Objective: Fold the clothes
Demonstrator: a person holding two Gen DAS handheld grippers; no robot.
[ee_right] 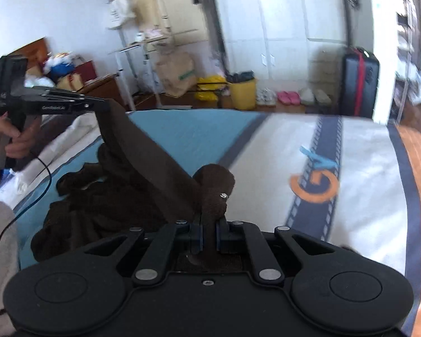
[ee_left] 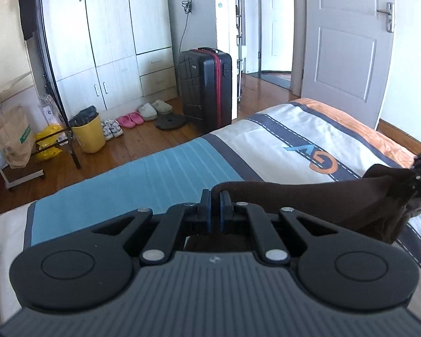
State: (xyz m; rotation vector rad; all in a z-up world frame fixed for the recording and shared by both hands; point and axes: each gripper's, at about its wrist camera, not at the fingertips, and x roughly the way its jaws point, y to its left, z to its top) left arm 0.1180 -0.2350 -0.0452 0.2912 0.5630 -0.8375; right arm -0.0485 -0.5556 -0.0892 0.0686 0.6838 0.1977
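Note:
A dark brown fleece garment (ee_left: 308, 199) is stretched in the air above the bed between both grippers. My left gripper (ee_left: 214, 199) is shut on one end of its edge. At the right edge of this view, my right gripper (ee_left: 418, 178) pinches the other end. In the right wrist view my right gripper (ee_right: 209, 233) is shut on a bunched brown corner (ee_right: 214, 185). The taut band runs up-left to my left gripper (ee_right: 106, 106), held by a hand (ee_right: 8, 137). The rest of the garment (ee_right: 98, 205) lies heaped on the blue part of the bed.
The bed cover (ee_left: 266, 140) has blue, white and orange bands with a logo. On the wooden floor beyond it stand a dark suitcase (ee_left: 206, 87), a yellow bin (ee_left: 88, 134), shoes (ee_left: 143, 115), a paper bag (ee_left: 12, 137) and wardrobes (ee_left: 103, 42). A black cable (ee_right: 28, 205) trails at left.

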